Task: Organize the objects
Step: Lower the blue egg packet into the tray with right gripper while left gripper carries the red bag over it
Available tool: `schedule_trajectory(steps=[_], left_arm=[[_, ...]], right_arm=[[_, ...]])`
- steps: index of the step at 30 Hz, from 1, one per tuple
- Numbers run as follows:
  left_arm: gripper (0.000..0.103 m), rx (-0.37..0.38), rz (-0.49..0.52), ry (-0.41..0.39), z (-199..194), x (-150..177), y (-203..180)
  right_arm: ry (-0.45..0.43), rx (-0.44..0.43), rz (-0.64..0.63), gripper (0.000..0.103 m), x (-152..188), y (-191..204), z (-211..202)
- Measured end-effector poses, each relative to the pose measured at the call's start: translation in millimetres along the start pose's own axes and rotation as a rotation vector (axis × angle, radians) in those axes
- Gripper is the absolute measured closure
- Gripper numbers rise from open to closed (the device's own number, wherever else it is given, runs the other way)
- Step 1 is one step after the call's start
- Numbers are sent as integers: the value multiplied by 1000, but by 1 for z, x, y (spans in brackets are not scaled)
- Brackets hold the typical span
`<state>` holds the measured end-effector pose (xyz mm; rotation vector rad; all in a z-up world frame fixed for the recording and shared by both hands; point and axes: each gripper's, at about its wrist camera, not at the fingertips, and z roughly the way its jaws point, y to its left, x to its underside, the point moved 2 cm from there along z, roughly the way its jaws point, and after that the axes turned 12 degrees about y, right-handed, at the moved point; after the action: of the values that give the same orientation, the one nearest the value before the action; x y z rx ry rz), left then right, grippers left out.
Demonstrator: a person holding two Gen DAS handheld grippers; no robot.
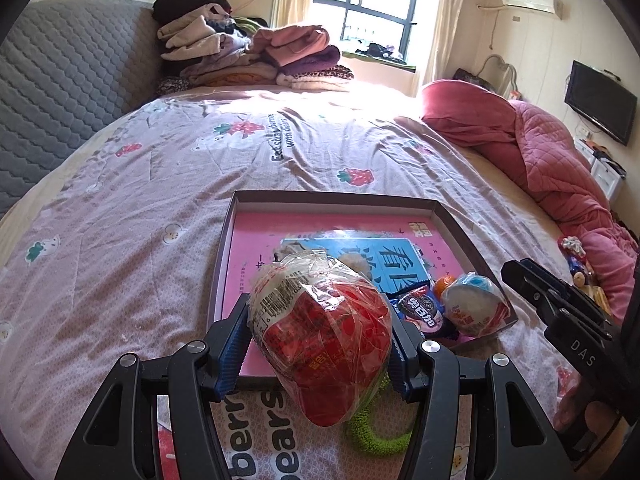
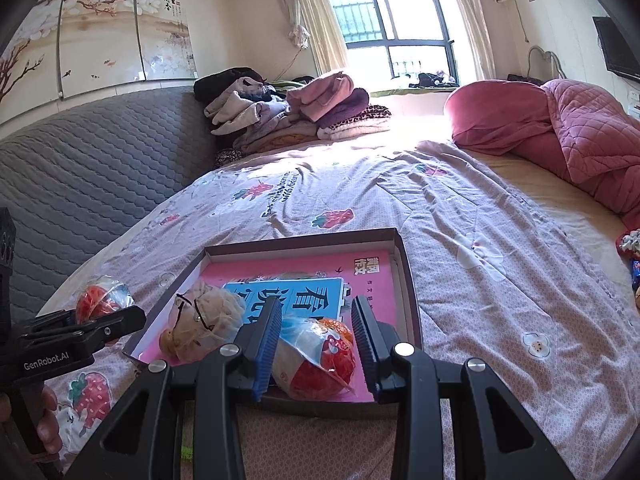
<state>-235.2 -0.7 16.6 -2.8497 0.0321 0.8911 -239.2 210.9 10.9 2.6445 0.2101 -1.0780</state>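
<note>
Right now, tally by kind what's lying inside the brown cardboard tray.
Inside the brown cardboard tray:
Pink book: 1
White-and-red clear-wrapped egg: 1
Purple Oreo packet: 1
Small orange round item, partly hidden: 1
Beige fluffy ball with black band: 1
Total: 5
Not counted: the red clear-wrapped egg in the left gripper.

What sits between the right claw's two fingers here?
A plastic-wrapped red-and-white toy egg lying in the shallow box; the right claw straddles it, pads not pressing. The right wrist view shows it.
</note>
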Motion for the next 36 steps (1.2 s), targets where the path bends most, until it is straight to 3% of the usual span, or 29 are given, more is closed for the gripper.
schedule_trajectory(steps=[17, 36], left_arm=[[43, 0, 25, -6, 10, -18, -11], [43, -13, 35, 5, 25, -29, -14]], right_arm=[[4, 11, -57, 77, -18, 6, 10], [9, 16, -82, 78, -27, 6, 20]])
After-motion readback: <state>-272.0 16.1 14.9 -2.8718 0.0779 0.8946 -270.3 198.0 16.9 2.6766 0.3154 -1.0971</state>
